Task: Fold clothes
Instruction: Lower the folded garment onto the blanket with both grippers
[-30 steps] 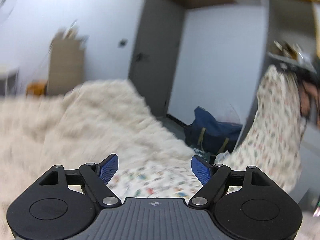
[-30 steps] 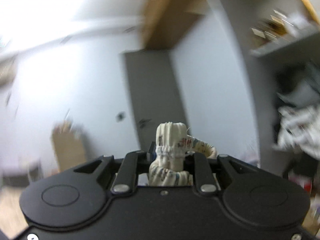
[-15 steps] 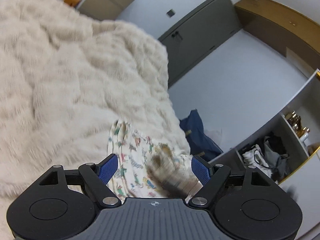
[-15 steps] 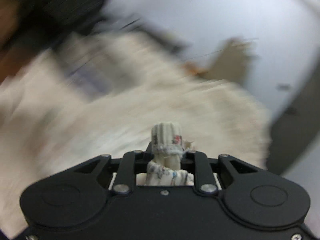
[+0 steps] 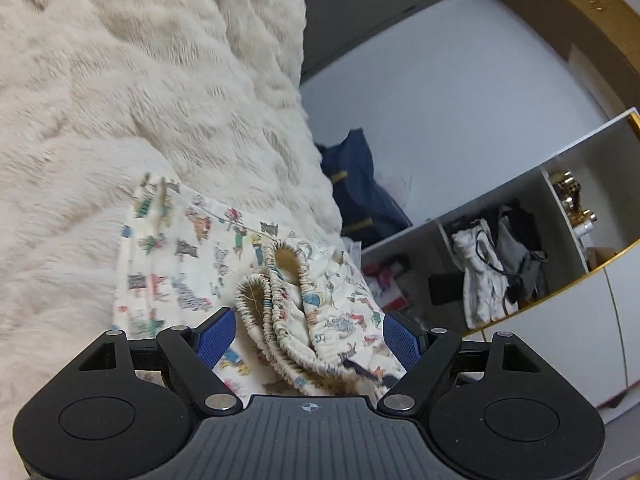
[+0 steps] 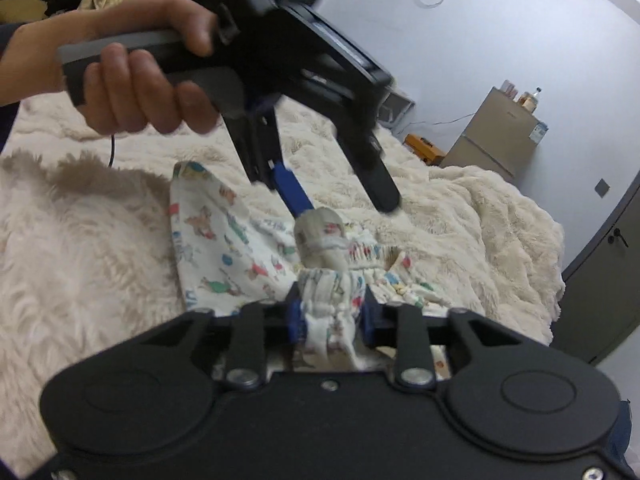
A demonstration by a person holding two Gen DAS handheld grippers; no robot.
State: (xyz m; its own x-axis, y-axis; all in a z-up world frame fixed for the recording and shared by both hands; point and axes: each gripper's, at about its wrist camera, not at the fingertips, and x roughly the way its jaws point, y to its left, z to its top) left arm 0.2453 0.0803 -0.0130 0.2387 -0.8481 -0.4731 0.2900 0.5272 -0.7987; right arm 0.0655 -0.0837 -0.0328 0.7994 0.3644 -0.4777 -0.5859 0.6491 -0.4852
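Right gripper point(image 6: 331, 322) jaws were clamped on the gathered waistband of the printed shorts point(image 6: 224, 248). Left gripper point(image 5: 306, 334) jaws stood apart, straddling the waistband. Shorts lay on the cream fleece blanket point(image 5: 120, 80) beyond.

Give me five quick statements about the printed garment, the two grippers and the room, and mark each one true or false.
1. The right gripper is shut on the printed garment. True.
2. The left gripper is clamped on the garment. False: its jaws stand open, with the elastic waistband lying loose between them.
3. The garment lies on a fluffy cream blanket. True.
4. The garment is plain grey. False: it is white with small coloured pictures.
5. A dark blue bag sits on the floor beside the bed. True.
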